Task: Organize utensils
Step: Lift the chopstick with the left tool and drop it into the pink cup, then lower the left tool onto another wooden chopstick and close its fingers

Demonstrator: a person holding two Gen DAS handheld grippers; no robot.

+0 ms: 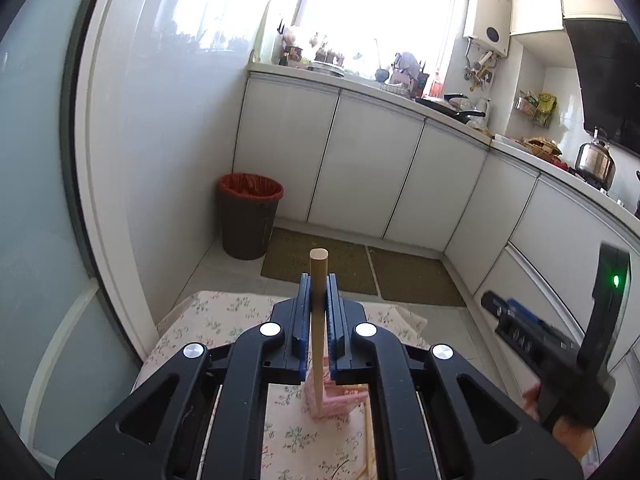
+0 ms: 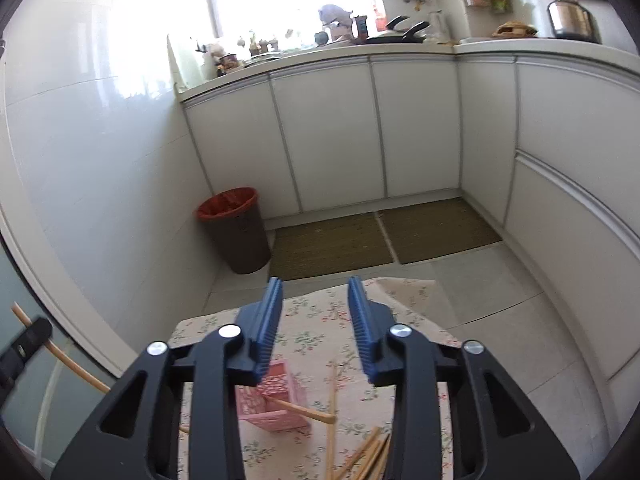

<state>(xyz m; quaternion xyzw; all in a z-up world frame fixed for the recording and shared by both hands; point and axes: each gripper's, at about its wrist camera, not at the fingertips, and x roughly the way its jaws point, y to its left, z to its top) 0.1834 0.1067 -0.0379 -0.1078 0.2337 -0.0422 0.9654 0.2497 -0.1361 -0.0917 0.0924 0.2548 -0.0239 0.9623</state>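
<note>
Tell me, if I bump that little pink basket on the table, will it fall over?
Probably, yes. The pink basket looks like thin openwork plastic, so it is likely light. A wooden stick already leans out over its rim, which could lever it sideways. The floral cloth beneath may let it slide first.

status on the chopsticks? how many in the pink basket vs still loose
Done: one chopstick appears to lean out of the pink basket; any others inside can't be counted. In hand: the left tongs are shut on a wooden stick above the basket. The right tongs are open, empty. Left: several loose chopsticks on the floral cloth.
</note>
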